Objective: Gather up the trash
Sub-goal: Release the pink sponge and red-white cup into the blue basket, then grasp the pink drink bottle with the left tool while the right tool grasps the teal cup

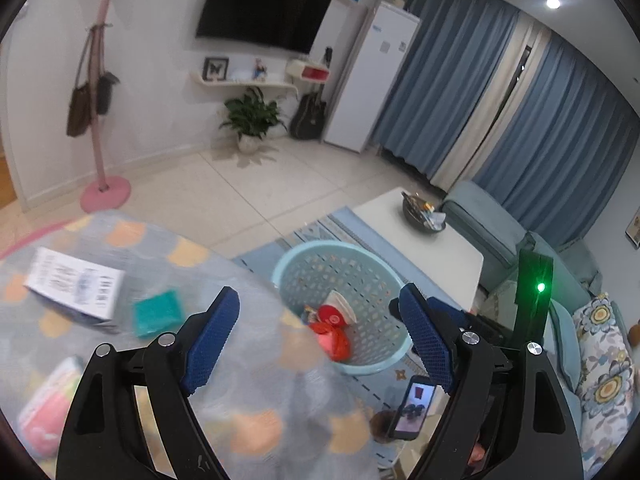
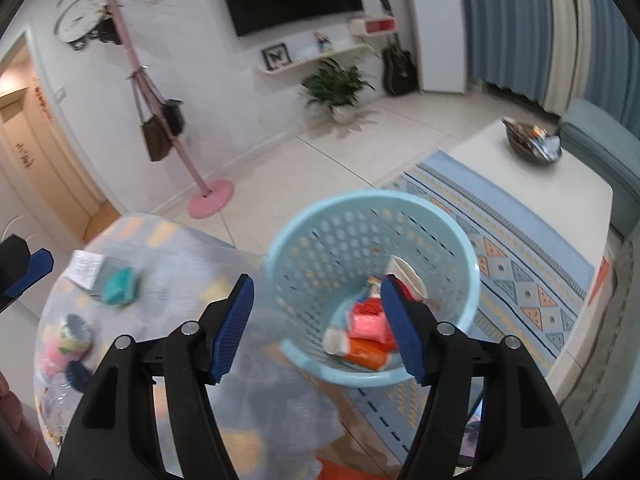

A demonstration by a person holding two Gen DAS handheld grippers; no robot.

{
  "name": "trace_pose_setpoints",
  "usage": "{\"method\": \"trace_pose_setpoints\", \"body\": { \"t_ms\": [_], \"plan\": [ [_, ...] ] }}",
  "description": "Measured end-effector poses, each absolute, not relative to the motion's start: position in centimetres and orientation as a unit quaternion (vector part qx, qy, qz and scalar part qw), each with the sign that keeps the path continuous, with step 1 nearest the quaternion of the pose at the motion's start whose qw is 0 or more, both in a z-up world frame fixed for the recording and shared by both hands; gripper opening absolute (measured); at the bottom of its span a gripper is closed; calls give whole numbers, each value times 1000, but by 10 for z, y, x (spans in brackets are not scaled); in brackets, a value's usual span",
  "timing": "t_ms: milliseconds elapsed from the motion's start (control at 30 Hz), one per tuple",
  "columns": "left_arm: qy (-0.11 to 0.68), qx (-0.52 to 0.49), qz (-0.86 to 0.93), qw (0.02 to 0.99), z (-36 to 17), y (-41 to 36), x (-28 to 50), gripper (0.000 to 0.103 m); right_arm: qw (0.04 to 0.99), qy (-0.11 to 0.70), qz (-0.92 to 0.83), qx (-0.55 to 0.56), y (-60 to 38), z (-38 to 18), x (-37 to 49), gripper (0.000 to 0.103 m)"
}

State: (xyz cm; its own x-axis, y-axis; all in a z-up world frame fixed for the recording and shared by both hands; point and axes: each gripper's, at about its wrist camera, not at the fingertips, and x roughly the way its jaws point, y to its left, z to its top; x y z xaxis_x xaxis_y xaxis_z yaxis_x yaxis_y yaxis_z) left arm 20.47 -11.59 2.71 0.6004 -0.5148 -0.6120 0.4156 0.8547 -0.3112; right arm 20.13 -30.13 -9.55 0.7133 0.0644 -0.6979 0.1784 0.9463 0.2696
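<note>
A light blue perforated basket (image 1: pixel 360 280) (image 2: pixel 340 232) stands on the rug beside the round table and holds red, pink and orange wrappers (image 2: pixel 370 330) (image 1: pixel 334 334). On the table's patterned cloth (image 1: pixel 248 360) (image 2: pixel 180 264) lie a white box (image 1: pixel 76 288) (image 2: pixel 86 268), a teal sponge (image 1: pixel 158 312) (image 2: pixel 118 286), a pink packet (image 1: pixel 48 408) and a small cup (image 2: pixel 74 334). My left gripper (image 1: pixel 320 340) is open and empty above the table edge. My right gripper (image 2: pixel 316 328) is open and empty over the basket's near side.
A white coffee table (image 1: pixel 424 248) with a dark bowl (image 1: pixel 424 212) stands beyond the basket, next to a teal sofa (image 1: pixel 560 280). A pink coat stand (image 1: pixel 102 152) and a potted plant (image 1: pixel 252 120) stand by the far wall. A phone (image 1: pixel 412 408) sits low right.
</note>
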Motion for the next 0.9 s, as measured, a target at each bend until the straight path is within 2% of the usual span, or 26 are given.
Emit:
{"method": "trace_pose_setpoints", "body": {
  "t_ms": [67,200,400,667,900],
  "plan": [
    [349,-67,-250,901,35,-95,192,80,919,366,-15,149,-284,-82,197,63],
    [329,-72,-228,914,44,-54,174,80,929,346,16,131,-253,-62,191,74],
    [320,-57,-171,930,41,14,160,86,939,323,65,100,-205,-40,186,77],
    [369,6,-98,924,-4,93,169,86,939,324,103,61,-147,-42,204,77],
    [413,27,-137,900,-39,112,185,83,929,347,119,44,-116,-60,230,77]
  ]
}}
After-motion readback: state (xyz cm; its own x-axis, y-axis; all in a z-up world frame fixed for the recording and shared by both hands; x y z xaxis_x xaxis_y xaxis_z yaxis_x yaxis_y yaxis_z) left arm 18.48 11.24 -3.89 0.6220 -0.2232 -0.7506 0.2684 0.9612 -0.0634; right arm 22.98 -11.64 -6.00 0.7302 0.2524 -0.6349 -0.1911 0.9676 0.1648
